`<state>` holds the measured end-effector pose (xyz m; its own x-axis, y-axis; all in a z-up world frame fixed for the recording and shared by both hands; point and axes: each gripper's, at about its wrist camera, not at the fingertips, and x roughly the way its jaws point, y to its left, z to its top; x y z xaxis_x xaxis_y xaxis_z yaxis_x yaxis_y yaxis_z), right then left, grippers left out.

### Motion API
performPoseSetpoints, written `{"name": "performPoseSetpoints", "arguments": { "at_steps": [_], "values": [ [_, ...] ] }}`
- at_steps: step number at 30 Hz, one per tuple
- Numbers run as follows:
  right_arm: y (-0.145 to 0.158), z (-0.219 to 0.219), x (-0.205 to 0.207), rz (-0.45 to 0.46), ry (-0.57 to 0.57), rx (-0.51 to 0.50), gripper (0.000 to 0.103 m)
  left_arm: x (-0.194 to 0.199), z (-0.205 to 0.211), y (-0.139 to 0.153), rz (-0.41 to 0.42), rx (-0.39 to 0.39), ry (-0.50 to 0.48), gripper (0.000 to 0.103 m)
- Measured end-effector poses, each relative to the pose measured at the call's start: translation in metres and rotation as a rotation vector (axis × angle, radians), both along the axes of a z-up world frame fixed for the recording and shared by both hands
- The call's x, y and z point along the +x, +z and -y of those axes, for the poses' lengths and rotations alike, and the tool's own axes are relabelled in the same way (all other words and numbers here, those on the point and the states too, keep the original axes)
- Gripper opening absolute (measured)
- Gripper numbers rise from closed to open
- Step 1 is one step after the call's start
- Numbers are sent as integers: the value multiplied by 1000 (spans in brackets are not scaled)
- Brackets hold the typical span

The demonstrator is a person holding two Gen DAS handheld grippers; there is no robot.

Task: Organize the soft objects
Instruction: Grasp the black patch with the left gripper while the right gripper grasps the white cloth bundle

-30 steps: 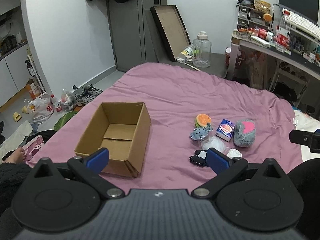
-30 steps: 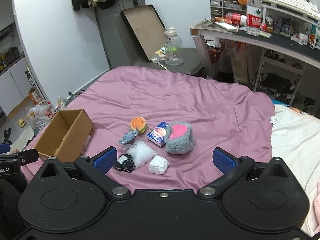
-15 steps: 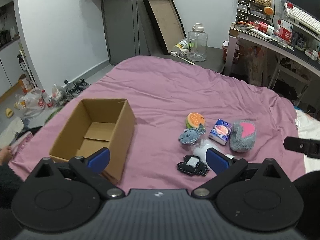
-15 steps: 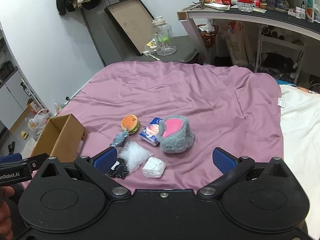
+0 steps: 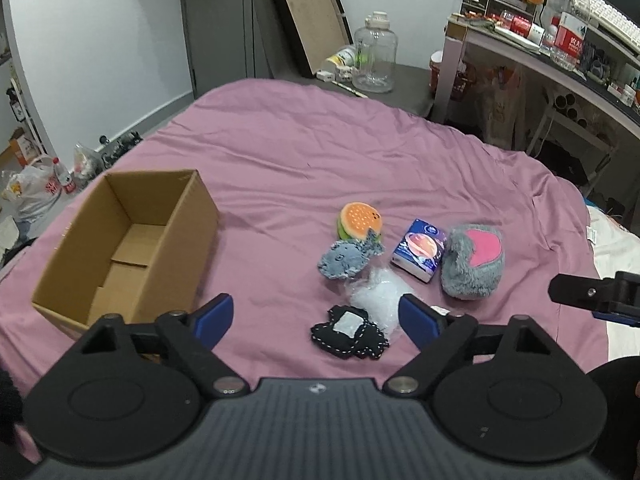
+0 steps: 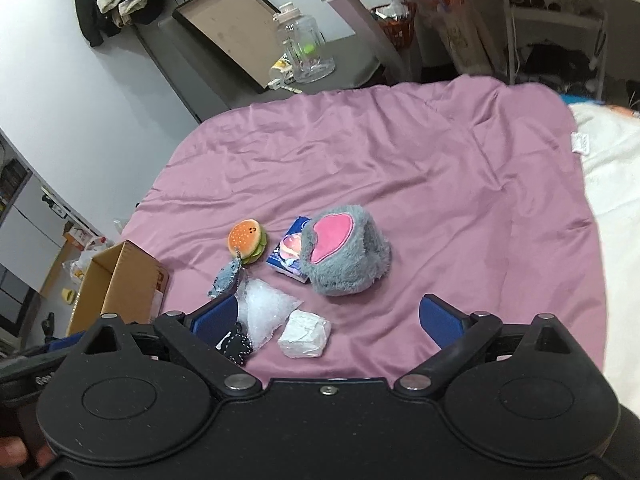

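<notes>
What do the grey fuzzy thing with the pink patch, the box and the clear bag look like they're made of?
Grey fuzzy thing: shaggy plush, with a smoother pink fabric patch. Box: plain brown cardboard, matte, with folded flaps showing inside. Clear bag: thin crinkly plastic, glossy and translucent; its whitish contents can't be made out.

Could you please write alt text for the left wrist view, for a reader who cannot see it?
The open left tool hovers over a pink bedspread, holding nothing. An empty cardboard box sits to the left; clustered to the right are a burger plush, grey shark plush, clear bag, black patch, blue packet and grey furry pouch.
</notes>
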<state>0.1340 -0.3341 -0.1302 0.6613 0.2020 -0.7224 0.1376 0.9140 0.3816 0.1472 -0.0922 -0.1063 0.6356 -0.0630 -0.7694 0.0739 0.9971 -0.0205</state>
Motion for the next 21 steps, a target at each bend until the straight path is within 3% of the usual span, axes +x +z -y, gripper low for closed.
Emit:
{"name": "performPoseSetpoints", "arguments": {
  "at_steps": [7,13,21],
  "values": [
    [-21,-1,21,-52,20,68,93,19,9,-27,-77,-20,-7,70],
    [-46,-5,39,-131,25,141,80,33,9,-56,-160,-62,15,65],
    [-75,-21,58,-215,54,165,76,51,10,-82,-216,-81,48,64]
  ]
}}
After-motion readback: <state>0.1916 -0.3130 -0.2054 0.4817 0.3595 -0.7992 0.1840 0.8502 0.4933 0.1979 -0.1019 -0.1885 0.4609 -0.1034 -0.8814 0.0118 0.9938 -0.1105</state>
